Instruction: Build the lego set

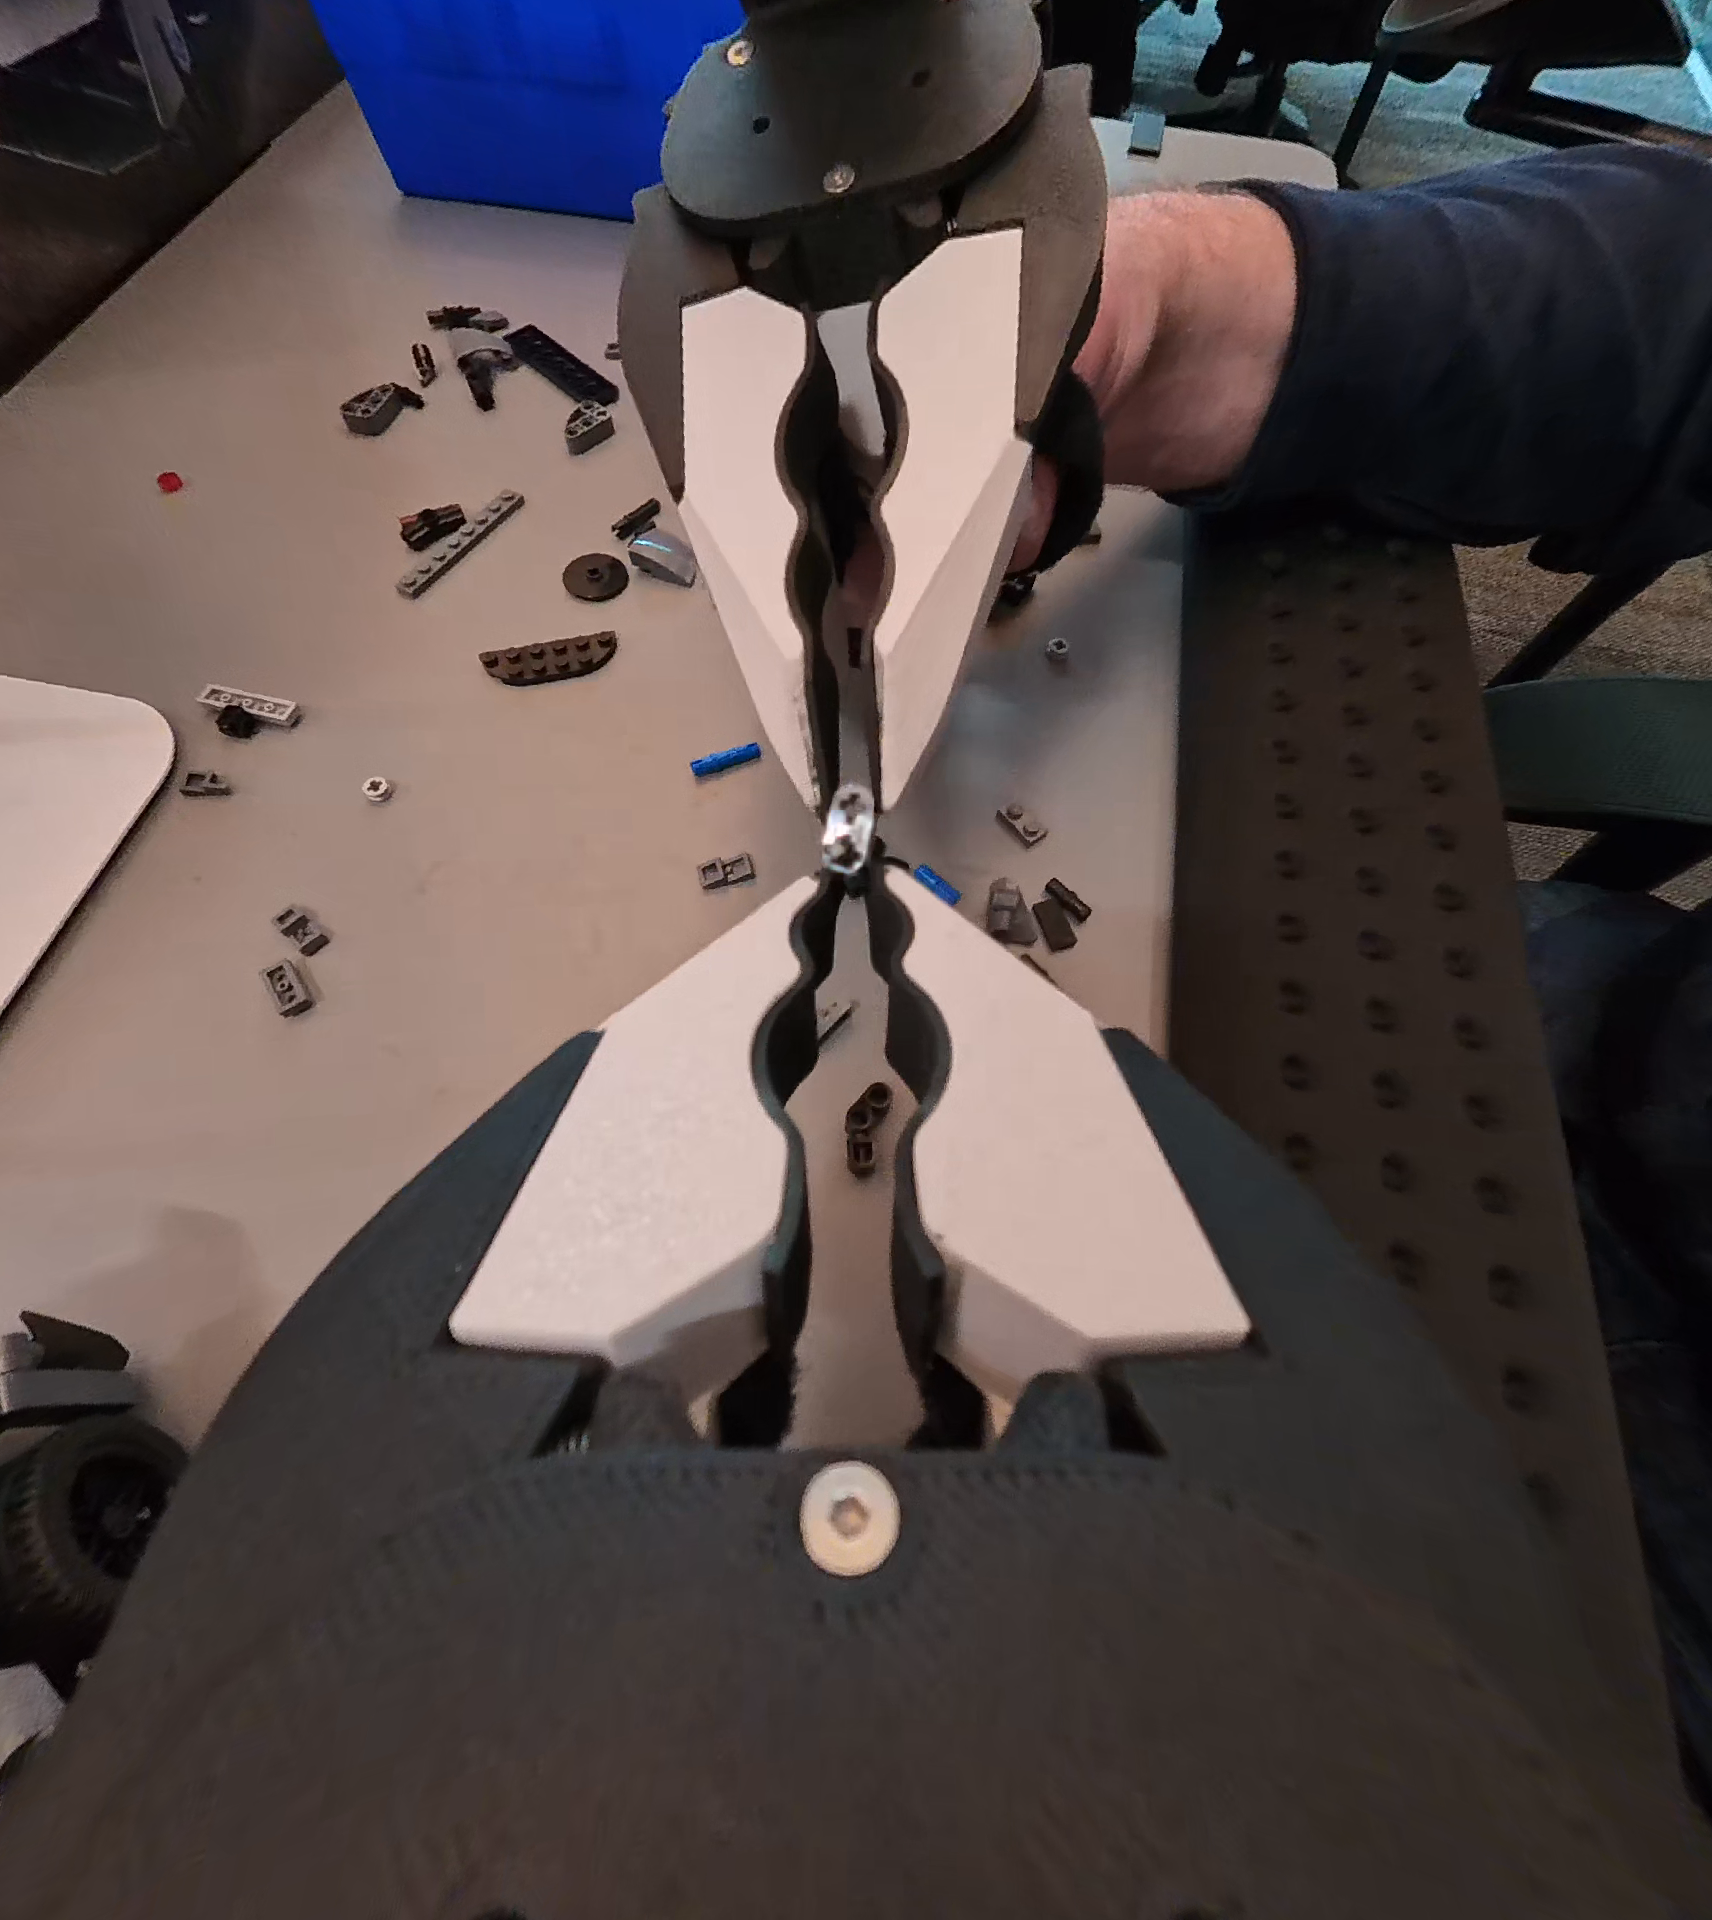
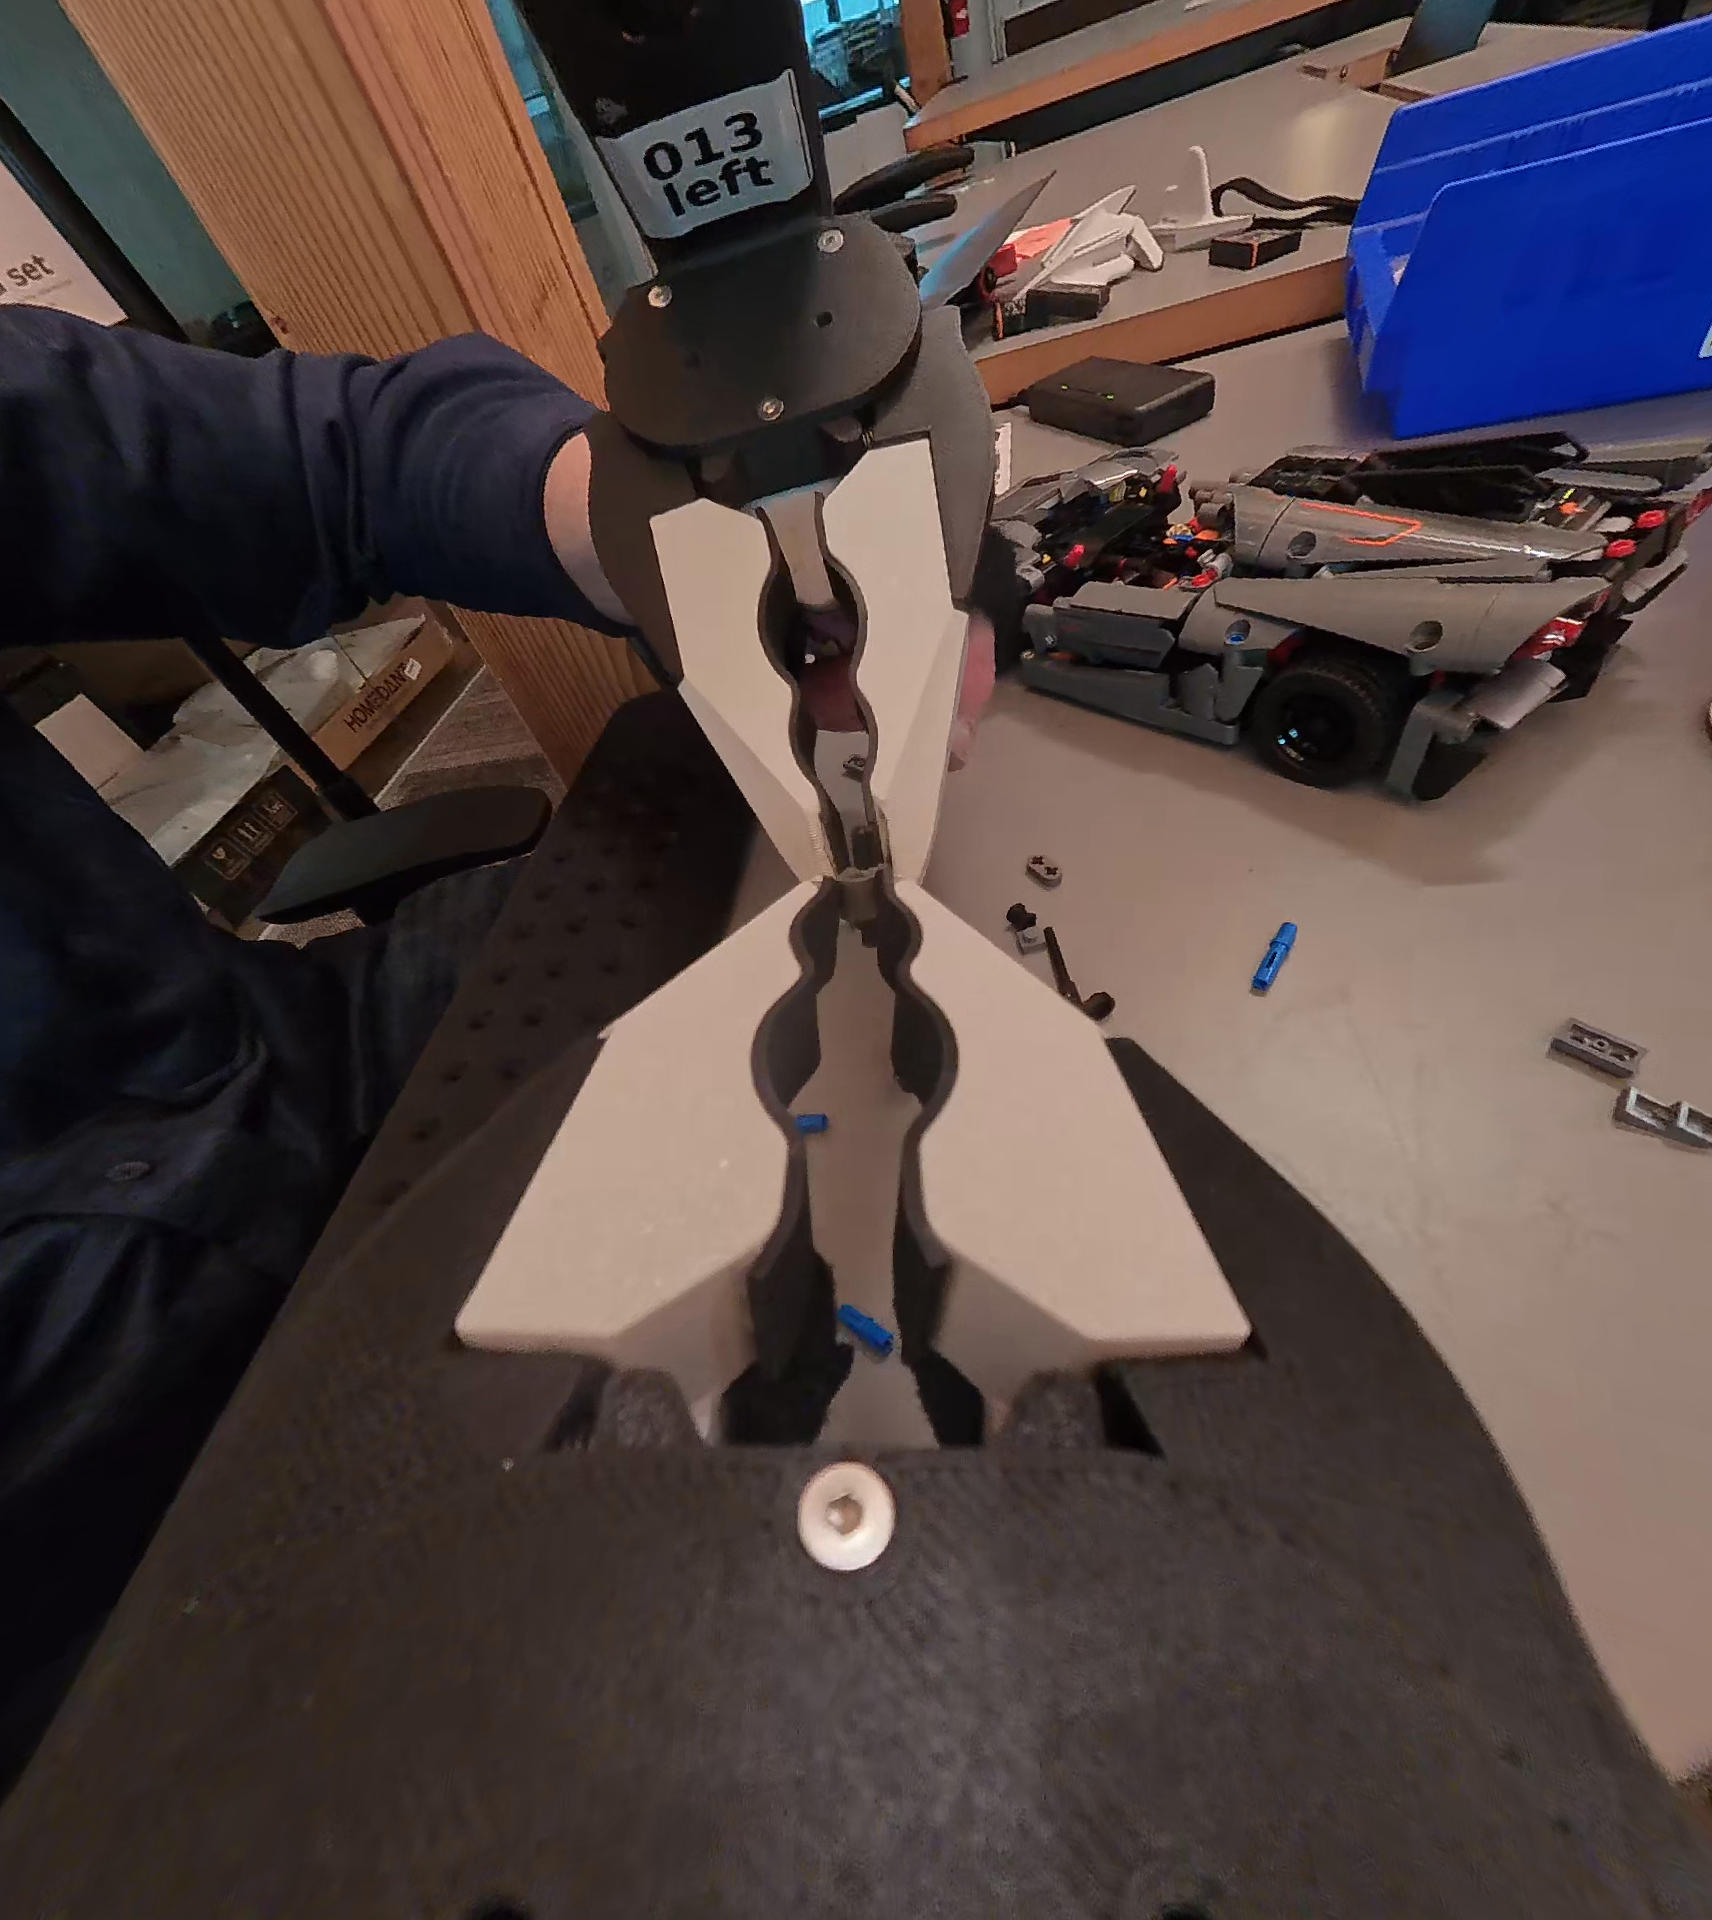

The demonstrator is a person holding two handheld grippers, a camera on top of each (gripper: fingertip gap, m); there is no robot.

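Note:
My two grippers meet tip to tip above the grey table's near edge. My left gripper (image 1: pixel 849 885) is shut on a small black pin (image 1: pixel 862 871), which also shows in the right wrist view (image 2: pixel 866 837). My right gripper (image 2: pixel 857 902) is shut on a small light grey connector (image 2: pixel 856 891), which in the left wrist view (image 1: pixel 850 831) sits at the far gripper's tips. Pin and connector touch end to end. The part-built grey and black car (image 2: pixel 1351 603) stands on the table (image 2: pixel 1247 1195) to the right; its wheel shows in the left wrist view (image 1: pixel 73 1507).
Several loose grey, black and blue pieces (image 1: pixel 519 582) lie scattered on the table (image 1: pixel 208 1143). A blue bin (image 1: pixel 519 94) stands at the back. A white board (image 1: pixel 10 810) lies at the left. A black perforated chair back (image 1: pixel 1351 831) and a person's hand (image 1: pixel 1184 343) are at the right. Less than 4 cm separates the two grippers' tips.

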